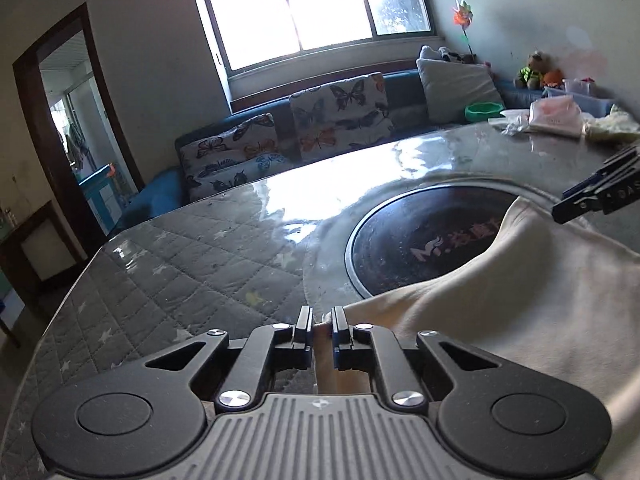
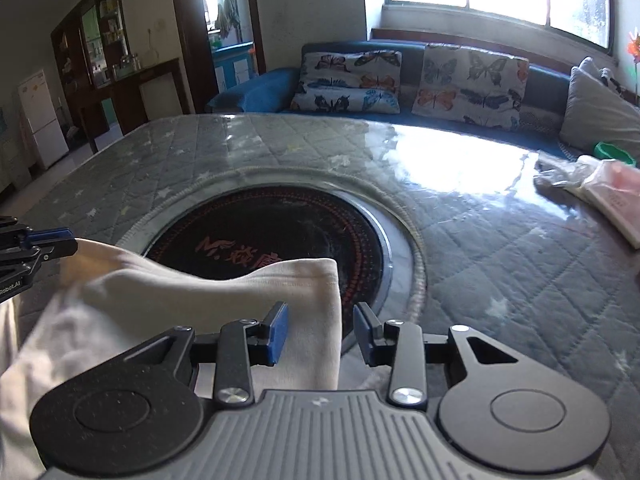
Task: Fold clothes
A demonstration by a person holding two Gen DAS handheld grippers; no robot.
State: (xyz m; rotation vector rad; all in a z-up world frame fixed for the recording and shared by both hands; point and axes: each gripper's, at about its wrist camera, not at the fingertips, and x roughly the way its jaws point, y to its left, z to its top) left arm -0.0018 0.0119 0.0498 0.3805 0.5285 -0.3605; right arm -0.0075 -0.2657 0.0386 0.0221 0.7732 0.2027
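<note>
The left gripper [image 1: 321, 326] pinches one corner of the cream cloth [image 1: 520, 300] lying on the table [image 1: 180, 248], while the right gripper [image 2: 321, 326] waits wide open around the other edge, so it likely must close before folding.

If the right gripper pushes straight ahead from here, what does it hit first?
Probably the cream garment: its folded edge already lies between the open jaws of the right gripper. Past that comes the black round cooktop in the table, though depth is uncertain.
</note>
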